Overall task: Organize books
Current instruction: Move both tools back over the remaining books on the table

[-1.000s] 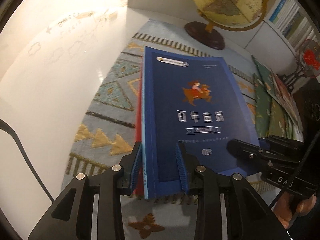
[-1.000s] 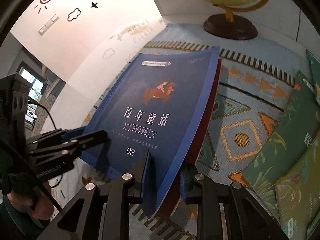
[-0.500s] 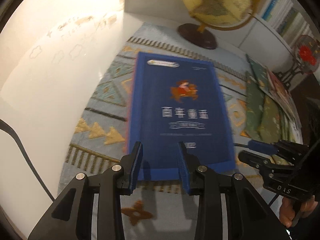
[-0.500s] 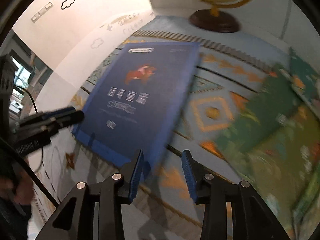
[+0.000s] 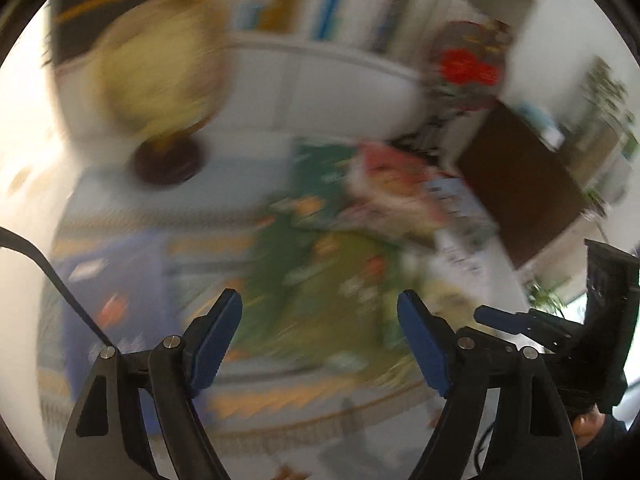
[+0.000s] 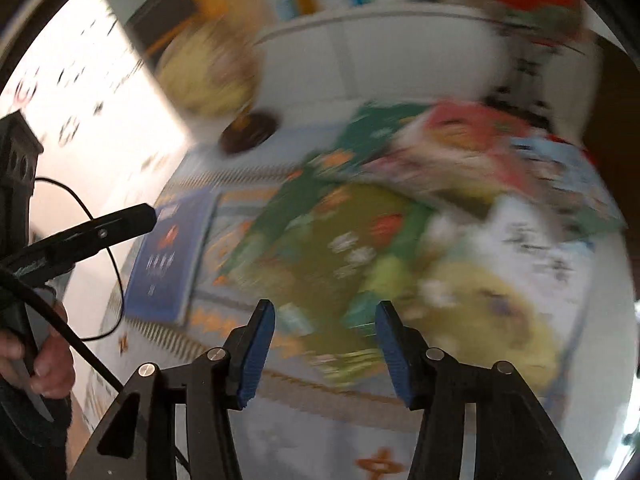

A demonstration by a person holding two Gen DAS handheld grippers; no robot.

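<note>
Across the lower and middle part of both wrist views, heavily motion-blurred, lies a pale blue patterned rug (image 6: 320,412) with orange zigzag bands, spread on a white tabletop (image 5: 24,208). Upper centre of both frames, a white cabinet front (image 6: 360,64) runs behind it, with a row of upright book spines above, too smeared to read. A yellow globe (image 5: 156,76) on a dark round base stands in the upper left of the left wrist view, at the rug's far edge. A loose overlapping spread of green, red and white books (image 6: 360,240) fills the centre and right of the right wrist view; titles illegible. The blue book (image 6: 168,260) lies flat on the rug at left of centre in the right wrist view, well apart from the spread; in the left wrist view it is a blue smear at the left edge. The left gripper (image 5: 320,316) sits at the bottom of its frame, jaws wide apart, nothing between the blue pads. The right gripper (image 6: 326,322) is likewise parted and holds nothing. A red ornament on a stand (image 5: 468,68) is in the upper right, blurred.
</note>
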